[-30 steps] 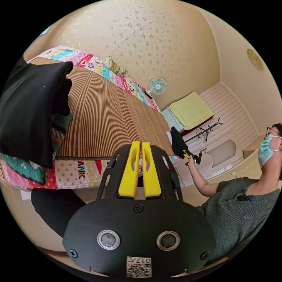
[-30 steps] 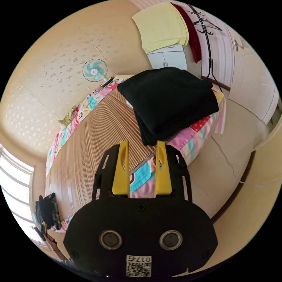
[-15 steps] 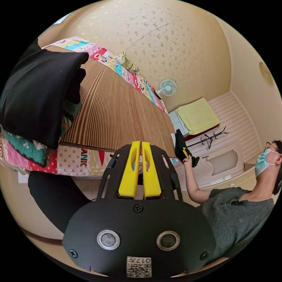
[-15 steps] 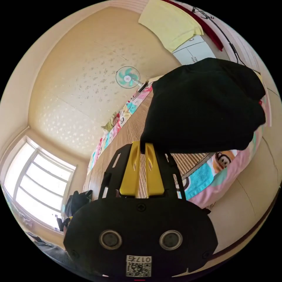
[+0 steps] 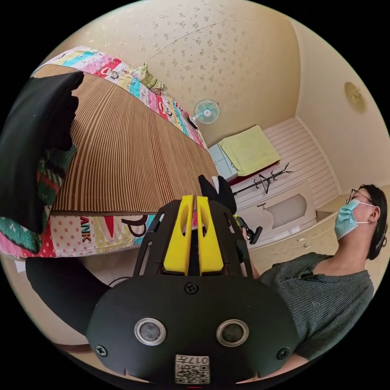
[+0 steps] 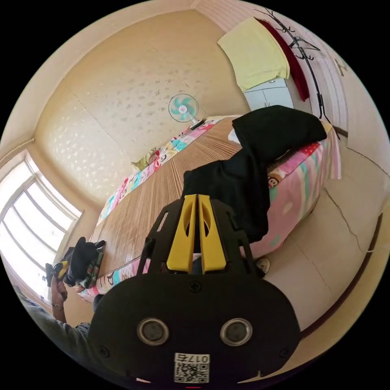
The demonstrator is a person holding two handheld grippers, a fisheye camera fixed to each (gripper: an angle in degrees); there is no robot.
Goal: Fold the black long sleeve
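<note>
black long sleeve [image 6: 243, 178]: soft matt cloth, just past the right gripper [image 6: 197, 235] fingertips
gripper fingers [image 6: 180, 233]: smooth yellow plastic
gripper body [image 5: 191, 321]: matt black plastic with shiny metal screws
bed mat [image 5: 130, 150]: ribbed brown strips, like bamboo, beyond the fingertips
quilt [image 5: 101, 233]: soft printed cloth
green knit [image 5: 20, 237]: fuzzy cloth

"ANK" on the patterned bedsheet [image 5: 87, 235]
</note>
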